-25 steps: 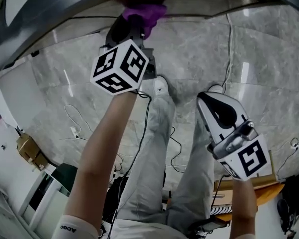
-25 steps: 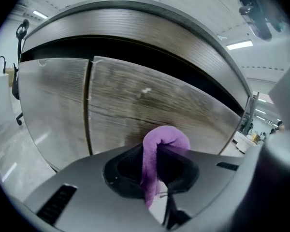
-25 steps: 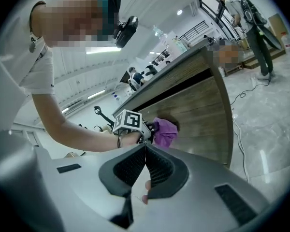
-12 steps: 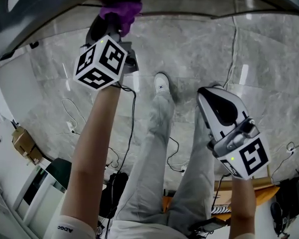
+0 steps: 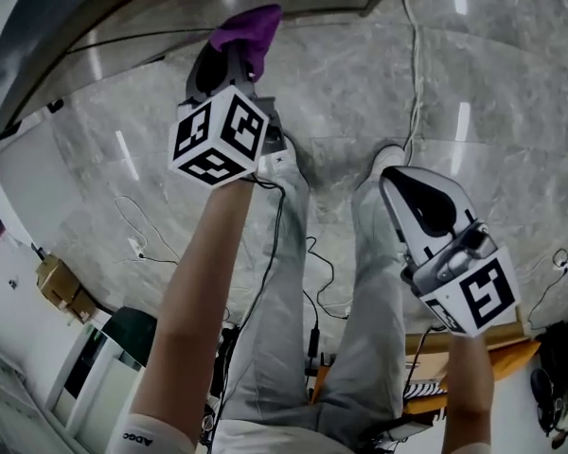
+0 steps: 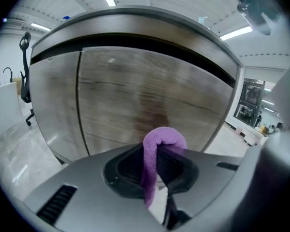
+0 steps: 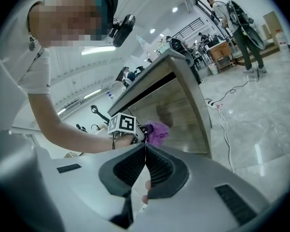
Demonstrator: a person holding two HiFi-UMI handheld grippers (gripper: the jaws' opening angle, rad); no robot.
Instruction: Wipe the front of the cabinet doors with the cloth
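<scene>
Purple cloth [image 6: 162, 139] is pinched in my left gripper [image 6: 152, 166]. The jaws are closed down tight on a narrow fold, and the rest of it bulges out past the tips towards the cabinet door [image 6: 135, 95]. The cloth is right up at the wood-grain front, low on the panel, but I can't tell whether it's actually pressing on it. My right gripper [image 7: 145, 170] hangs back by my leg with its jaws together and nothing between them.

Here's the worry: I only have a thin fold. If I drag hard across that face, friction could pull the cloth free, and then the bare jaw tips would meet the veneer and scuff it. The dark seam [image 6: 79, 105] between the doors is off to the left, and a loose edge could snag there if I sweep across it. There's also a white cable [image 5: 418, 74] trailing over the floor near my feet, so a sidestep along the cabinet could catch it.

The marble floor [image 5: 511, 130] is grey, polished and streaked with reflected strip lights. A cardboard box [image 5: 57, 287] sits off to my left. It's a bright, open workshop, with desks and people far off.
</scene>
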